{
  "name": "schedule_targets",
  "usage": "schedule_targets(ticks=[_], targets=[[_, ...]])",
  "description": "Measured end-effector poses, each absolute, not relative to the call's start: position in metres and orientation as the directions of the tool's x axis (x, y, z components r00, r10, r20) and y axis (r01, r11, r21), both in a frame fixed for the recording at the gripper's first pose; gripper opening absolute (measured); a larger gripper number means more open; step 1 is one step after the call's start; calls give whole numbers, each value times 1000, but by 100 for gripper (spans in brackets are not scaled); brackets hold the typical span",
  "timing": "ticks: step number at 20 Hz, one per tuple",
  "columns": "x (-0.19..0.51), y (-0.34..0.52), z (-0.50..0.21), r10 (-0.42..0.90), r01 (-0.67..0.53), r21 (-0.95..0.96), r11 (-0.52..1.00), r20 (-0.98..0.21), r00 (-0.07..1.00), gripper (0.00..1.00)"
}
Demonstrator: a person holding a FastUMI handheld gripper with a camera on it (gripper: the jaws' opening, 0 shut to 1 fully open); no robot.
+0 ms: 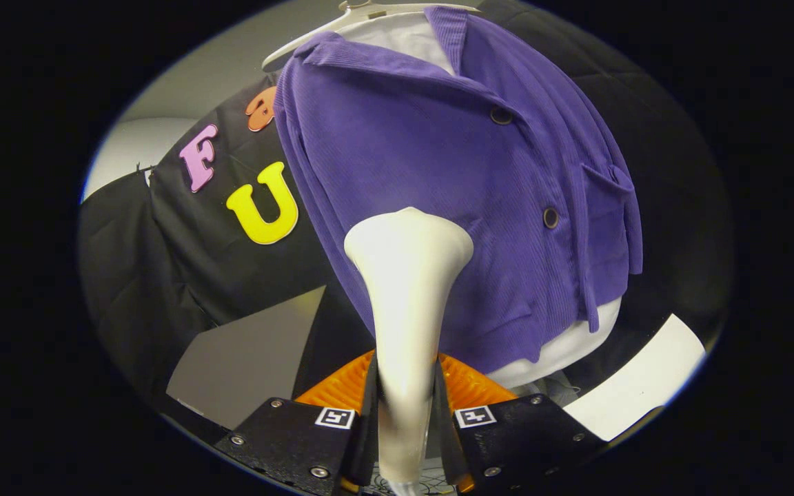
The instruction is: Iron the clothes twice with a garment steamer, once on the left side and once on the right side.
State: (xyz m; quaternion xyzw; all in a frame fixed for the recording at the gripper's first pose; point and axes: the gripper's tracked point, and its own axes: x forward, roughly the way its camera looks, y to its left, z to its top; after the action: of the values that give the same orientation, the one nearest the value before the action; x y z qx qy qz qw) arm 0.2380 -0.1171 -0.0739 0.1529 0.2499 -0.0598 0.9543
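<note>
No readable text or labels; square coded markers (336,417) on tool, unreadable.

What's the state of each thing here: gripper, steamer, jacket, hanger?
gripper: shut on the steamer, a finger on each side of its handle.
steamer: held upright between the fingers, its wide head against or just short of the jacket's lower front; contact cannot be told.
jacket: purple, hanging on the hanger over a white shirt, collar open, two buttons showing.
hanger: white, carrying the clothes.
</note>
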Motion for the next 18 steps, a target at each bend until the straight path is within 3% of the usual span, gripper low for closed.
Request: schedule_targets(ticks=[13,18], targets=[[228,-117,-179,-76,306,226,925,-679,731,39],[224,-112,-179,-63,295,243,924,-663,746,39]])
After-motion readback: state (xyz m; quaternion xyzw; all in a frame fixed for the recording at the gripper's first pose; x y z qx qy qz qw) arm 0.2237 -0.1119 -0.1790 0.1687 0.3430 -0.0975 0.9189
